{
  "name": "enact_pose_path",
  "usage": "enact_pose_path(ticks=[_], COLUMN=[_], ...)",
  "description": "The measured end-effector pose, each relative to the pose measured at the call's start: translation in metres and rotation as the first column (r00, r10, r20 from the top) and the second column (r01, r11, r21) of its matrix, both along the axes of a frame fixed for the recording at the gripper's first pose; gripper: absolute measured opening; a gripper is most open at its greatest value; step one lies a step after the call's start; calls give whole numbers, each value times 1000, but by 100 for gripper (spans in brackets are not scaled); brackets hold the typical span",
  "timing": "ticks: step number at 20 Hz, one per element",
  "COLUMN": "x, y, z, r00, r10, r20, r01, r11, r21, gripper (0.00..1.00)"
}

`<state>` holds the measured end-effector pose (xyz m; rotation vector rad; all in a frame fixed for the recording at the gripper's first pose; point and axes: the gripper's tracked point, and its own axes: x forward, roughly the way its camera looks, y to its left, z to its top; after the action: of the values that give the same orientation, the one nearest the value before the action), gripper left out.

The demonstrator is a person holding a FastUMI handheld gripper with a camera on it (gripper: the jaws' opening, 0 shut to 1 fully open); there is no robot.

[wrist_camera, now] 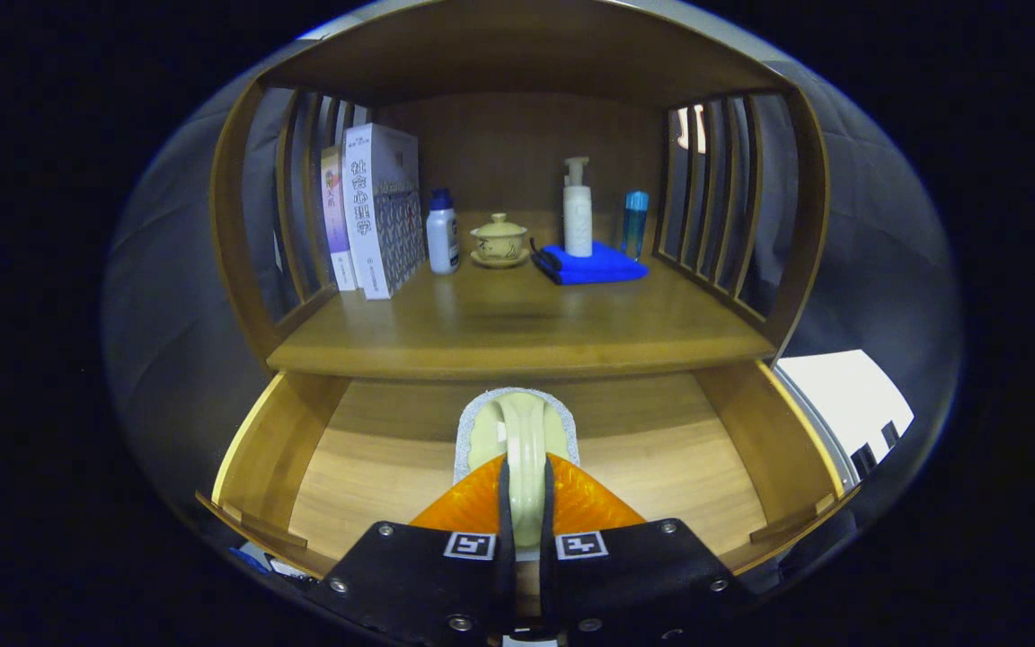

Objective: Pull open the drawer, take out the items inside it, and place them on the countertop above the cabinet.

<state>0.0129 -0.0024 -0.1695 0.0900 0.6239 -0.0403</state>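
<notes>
the gripper (525, 503) is clamped on the pale handle of a brush (517, 431), held over the open drawer (275, 449), just below the tabletop (517, 332) edge.

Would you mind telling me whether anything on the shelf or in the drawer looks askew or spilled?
Nothing stands out. The books, bottles and teacup stand upright on the shelf; the tongs grip a pale brush over the open drawer.

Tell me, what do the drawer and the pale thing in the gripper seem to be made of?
Drawer: wood or wood veneer, with visible grain and a soft satin sheen. Pale thing, held between both fingers of the gripper: probably smooth glossy plastic or ceramic, on a grey, rough-looking base, maybe abrasive; I cannot say for certain.
</notes>
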Motion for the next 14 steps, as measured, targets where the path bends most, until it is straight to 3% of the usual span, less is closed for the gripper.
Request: enact_pose_path(ticks=[10,14], x=[35,63], y=[-18,-23], z=[72,76], r00=[985,978], r10=[-72,-86], r20=[159,191], r01=[55,58], r11=[993,987], r21=[107,147], gripper=[10,10])
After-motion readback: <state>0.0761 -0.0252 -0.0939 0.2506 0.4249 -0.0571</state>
